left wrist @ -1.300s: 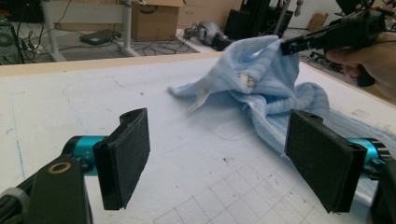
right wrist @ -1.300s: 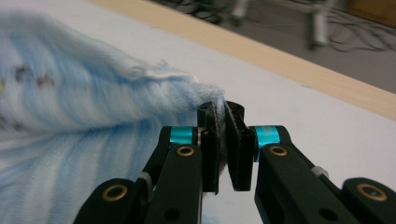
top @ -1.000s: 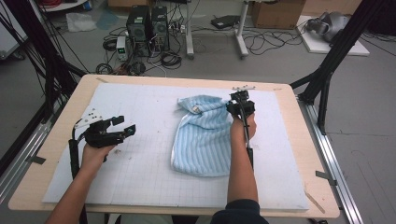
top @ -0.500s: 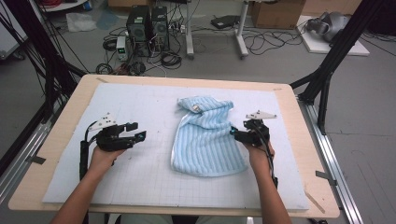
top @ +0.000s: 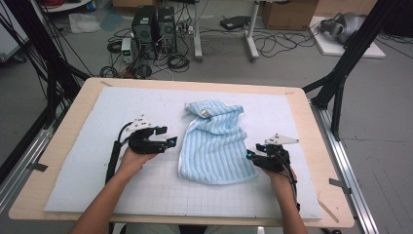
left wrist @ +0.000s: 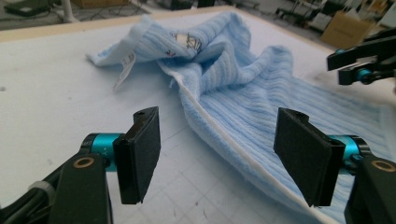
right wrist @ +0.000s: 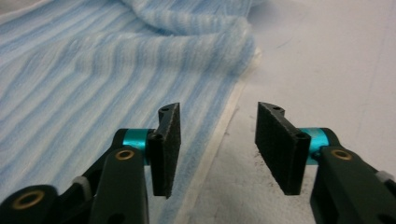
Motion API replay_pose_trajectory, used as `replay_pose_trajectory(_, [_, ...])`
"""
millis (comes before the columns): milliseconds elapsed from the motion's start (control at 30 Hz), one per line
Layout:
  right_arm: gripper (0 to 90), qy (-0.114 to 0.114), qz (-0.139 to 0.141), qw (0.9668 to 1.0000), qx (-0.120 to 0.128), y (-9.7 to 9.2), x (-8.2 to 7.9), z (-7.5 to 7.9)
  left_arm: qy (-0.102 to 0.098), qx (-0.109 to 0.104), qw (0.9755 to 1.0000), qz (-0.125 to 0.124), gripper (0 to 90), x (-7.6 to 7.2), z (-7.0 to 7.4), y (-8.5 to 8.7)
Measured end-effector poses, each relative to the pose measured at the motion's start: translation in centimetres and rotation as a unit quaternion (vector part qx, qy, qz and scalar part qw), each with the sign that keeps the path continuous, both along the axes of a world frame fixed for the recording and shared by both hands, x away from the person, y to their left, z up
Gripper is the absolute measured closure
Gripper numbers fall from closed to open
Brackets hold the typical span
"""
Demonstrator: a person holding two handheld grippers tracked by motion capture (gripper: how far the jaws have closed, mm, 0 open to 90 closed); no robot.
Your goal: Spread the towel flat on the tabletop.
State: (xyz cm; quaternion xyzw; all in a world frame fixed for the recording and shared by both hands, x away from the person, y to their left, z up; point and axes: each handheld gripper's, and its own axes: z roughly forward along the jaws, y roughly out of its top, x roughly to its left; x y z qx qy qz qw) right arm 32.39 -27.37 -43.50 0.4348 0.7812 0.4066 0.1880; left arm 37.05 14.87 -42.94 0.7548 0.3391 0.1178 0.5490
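A light blue striped towel (top: 214, 144) lies rumpled in the middle of the white mat, bunched at its far end with a small label showing. My left gripper (top: 171, 142) is open just off the towel's left edge. Its jaws have just been opening, and the towel's white hem (left wrist: 219, 140) lies on the mat ahead of the gap, untouched by the pads. My right gripper (top: 249, 157) hovers open at the towel's near right corner. Its jaws have just been closing, with the hem (right wrist: 219, 135) below the gap and nothing pressed. The left gripper view also catches the right gripper (left wrist: 359, 60) beyond the towel (left wrist: 261, 93).
The white grid mat (top: 97, 126) covers most of the wooden table (top: 63, 141). Black frame posts (top: 341, 73) stand at both sides of the table. Computer towers (top: 156, 29), cables and boxes are on the floor beyond the far edge.
My left gripper has moved right, up to the towel's left edge. My right gripper has left the towel's far right part and come down along its right side to the near corner.
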Motion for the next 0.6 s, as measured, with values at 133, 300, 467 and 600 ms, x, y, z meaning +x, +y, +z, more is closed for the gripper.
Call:
replay_pose_trajectory(133, [55.9,0.014,0.003,0.9999,0.007,0.2,0.0,-0.3,0.03,0.022,0.9992,-0.011,33.4,1.2,-0.4,-2.3])
replay_pose_trajectory(300, [54.2,0.027,-0.004,0.9995,0.014,0.2,0.1,-0.3,0.056,0.073,0.9956,-0.015,42.9,2.1,-1.3,-4.9])
replay_pose_trajectory(467, [51.7,0.04,-0.002,0.9992,0.005,0.3,0.2,-0.5,0.037,0.146,0.9881,-0.027,79.0,1.9,-1.9,-5.6])
replay_pose_trajectory(600, [47.6,0.046,-0.001,0.9989,0.001,0.5,0.2,-0.7,0.047,0.14,0.9887,-0.026,87.1,1.7,-1.6,-4.1])
